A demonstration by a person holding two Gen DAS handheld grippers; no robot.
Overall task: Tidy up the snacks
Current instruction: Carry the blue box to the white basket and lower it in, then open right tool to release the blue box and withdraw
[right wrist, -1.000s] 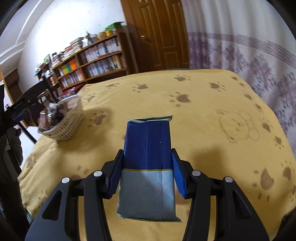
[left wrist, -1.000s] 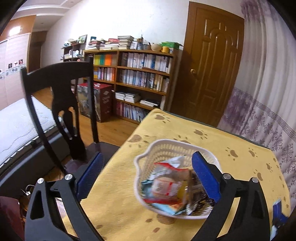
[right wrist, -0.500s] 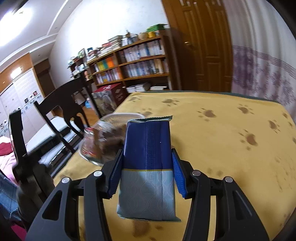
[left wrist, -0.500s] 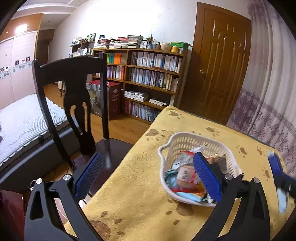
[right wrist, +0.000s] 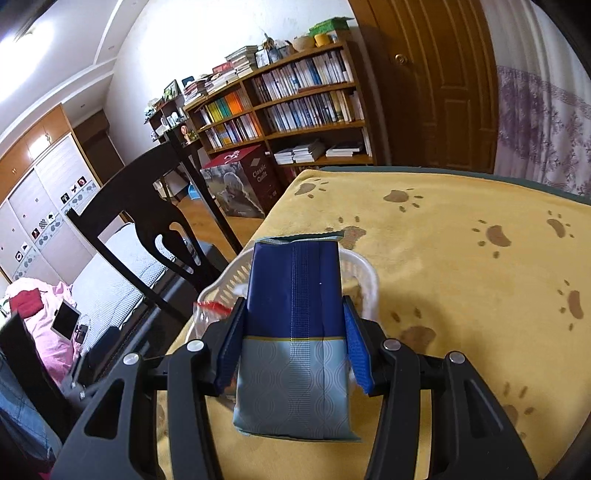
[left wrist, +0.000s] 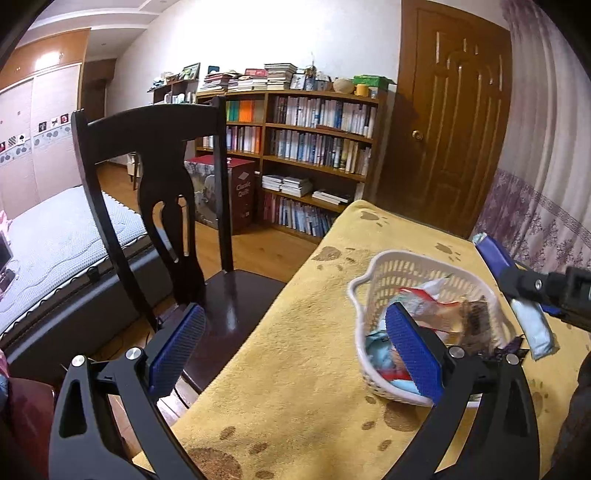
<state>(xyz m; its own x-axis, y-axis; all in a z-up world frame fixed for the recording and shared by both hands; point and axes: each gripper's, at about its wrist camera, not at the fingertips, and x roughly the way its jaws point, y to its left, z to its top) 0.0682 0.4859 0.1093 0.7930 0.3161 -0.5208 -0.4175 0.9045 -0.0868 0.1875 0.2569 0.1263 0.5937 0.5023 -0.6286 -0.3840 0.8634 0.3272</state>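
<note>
while the right claw (right wrist: 293,341) grips a blue packet (right wrist: 293,332), the left claw (left wrist: 295,354) gapes; a box (right wrist: 251,184) reads "classic quilt".

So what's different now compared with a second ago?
The right tool carried the blue snack packet from the open table to just above the white basket. The left tool drew back left, open and empty. The grip on the packet is unchanged.

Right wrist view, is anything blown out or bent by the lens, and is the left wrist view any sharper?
Right wrist view: the ceiling light at top left is overexposed and the brown wooden door bows with fisheye curvature, while the blue and grey snack packet is crisp. Left wrist view: evenly lit, and the white plastic lattice basket is fairly sharp.
</note>
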